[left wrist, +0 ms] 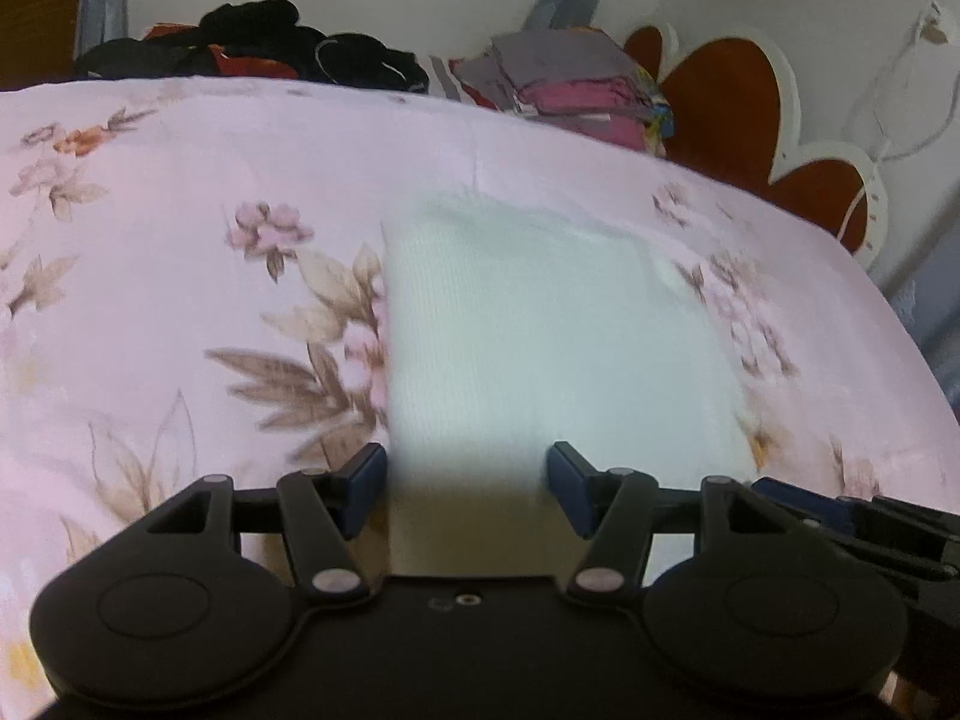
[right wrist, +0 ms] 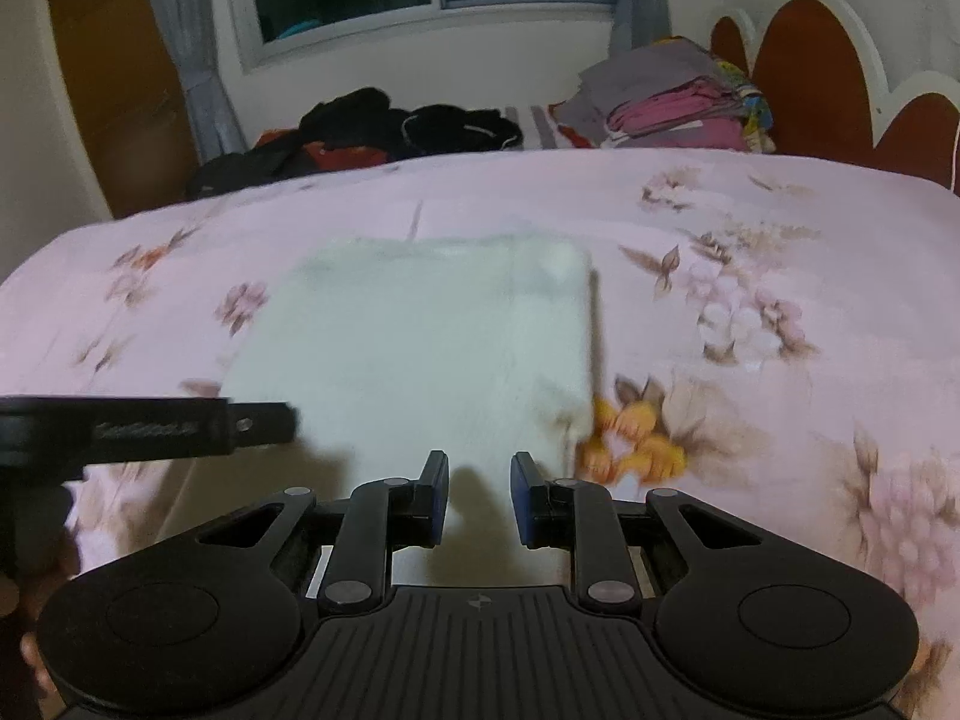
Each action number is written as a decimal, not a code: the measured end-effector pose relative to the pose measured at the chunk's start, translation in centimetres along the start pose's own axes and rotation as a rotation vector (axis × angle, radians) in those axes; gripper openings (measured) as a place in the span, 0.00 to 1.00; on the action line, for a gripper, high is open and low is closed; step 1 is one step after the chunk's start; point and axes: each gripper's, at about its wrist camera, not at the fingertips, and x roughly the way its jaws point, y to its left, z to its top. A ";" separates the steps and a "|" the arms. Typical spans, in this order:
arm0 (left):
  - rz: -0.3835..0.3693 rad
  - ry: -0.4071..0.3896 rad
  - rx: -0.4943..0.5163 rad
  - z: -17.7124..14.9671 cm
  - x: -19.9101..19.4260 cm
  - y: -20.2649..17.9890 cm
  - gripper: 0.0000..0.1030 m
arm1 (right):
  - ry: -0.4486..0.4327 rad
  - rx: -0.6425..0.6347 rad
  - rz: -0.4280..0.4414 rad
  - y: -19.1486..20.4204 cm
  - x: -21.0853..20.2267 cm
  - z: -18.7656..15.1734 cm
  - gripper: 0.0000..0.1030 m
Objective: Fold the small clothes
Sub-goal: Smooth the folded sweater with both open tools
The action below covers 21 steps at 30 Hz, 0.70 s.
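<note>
I hold both grippers angled downward over the near edge of the white folded cloth [left wrist: 540, 324], which lies flat on the pink floral bedsheet [left wrist: 150, 228] in roughly the middle of the bed. My left gripper [left wrist: 467, 483] has its blue-padded fingers [left wrist: 366, 474] spread apart, one finger at the cloth's left edge and the other over its near part; the gap between them shows only cloth below, and I cannot see the pads pressing on anything, so it reads as released. My right gripper [right wrist: 479, 495] points the same way with its jaws set closer together, a narrow gap between the blue pads [right wrist: 437, 495]; nothing is pinched in that gap, and its shadow falls on the cloth just ahead of it. In the right wrist view the left gripper's side reaches in from the left edge, level with the cloth's near left corner, so the two tools sit side by side. At the far side of the bed lie a dark heap of clothes [right wrist: 372, 126] and a folded stack of grey and pink garments [right wrist: 666, 102] beside the red-and-white headboard [right wrist: 810, 66].
</note>
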 end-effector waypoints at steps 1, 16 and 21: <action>-0.005 0.009 0.005 -0.4 0.0 -0.1 0.57 | 0.008 -0.005 0.000 0.2 -0.2 -0.5 0.22; -0.060 0.031 0.123 -4.4 -1.8 -0.1 0.59 | 0.082 0.012 -0.142 -0.1 -1.2 -5.0 0.22; -0.076 0.043 0.131 -4.2 -1.7 0.0 0.59 | 0.086 0.077 -0.157 -0.2 -1.7 -5.2 0.22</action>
